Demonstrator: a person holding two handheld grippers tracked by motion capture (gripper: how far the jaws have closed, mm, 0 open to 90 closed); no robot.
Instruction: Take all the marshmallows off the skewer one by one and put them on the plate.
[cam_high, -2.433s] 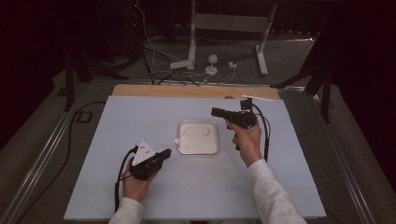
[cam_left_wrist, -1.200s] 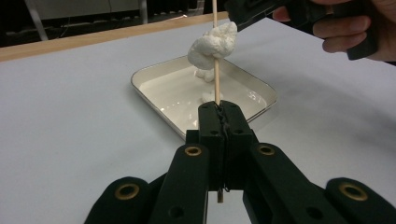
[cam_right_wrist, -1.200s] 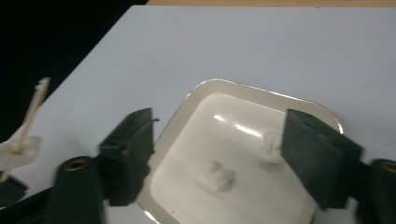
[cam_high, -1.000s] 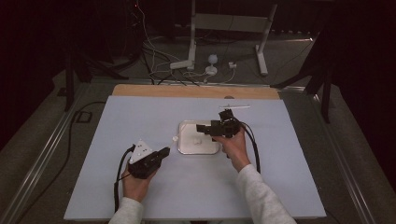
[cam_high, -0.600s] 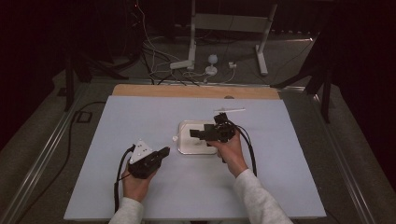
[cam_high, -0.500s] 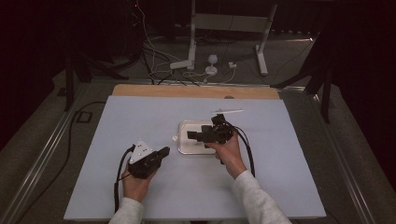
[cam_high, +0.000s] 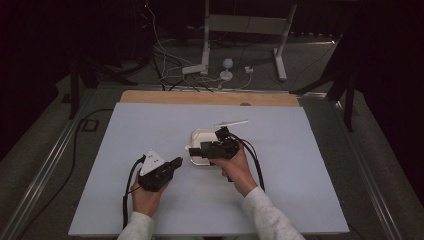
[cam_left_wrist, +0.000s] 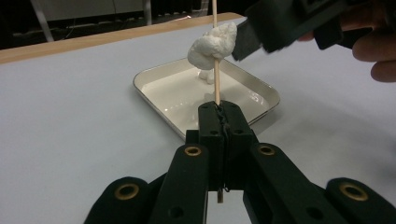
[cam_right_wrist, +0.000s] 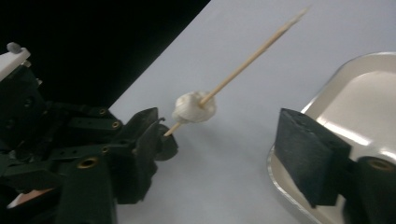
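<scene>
My left gripper (cam_high: 178, 161) is shut on the lower end of a thin wooden skewer (cam_left_wrist: 216, 81), which sticks up and away from it. A white marshmallow (cam_left_wrist: 212, 43) is threaded on the skewer, above the near edge of a shallow white tray (cam_high: 200, 136). Another white lump (cam_left_wrist: 204, 74) lies in the tray. My right gripper (cam_high: 196, 149) reaches left over the tray, open; its jaws have just been closing. One of its pads (cam_right_wrist: 310, 156) stands close beside the skewered marshmallow (cam_right_wrist: 194, 107) without pressing it. Whether the marshmallow is between the jaws I cannot tell.
The tray sits mid-table on a pale blue-grey mat (cam_high: 125, 130). A pale stick (cam_high: 232, 122) lies on the mat just behind the tray. A wooden strip (cam_high: 210, 97) edges the far side, with cables and a stand on the floor beyond.
My right gripper has travelled left from the tray's far right corner across the tray to the skewered marshmallow. The left hand and its skewer have stayed put.
</scene>
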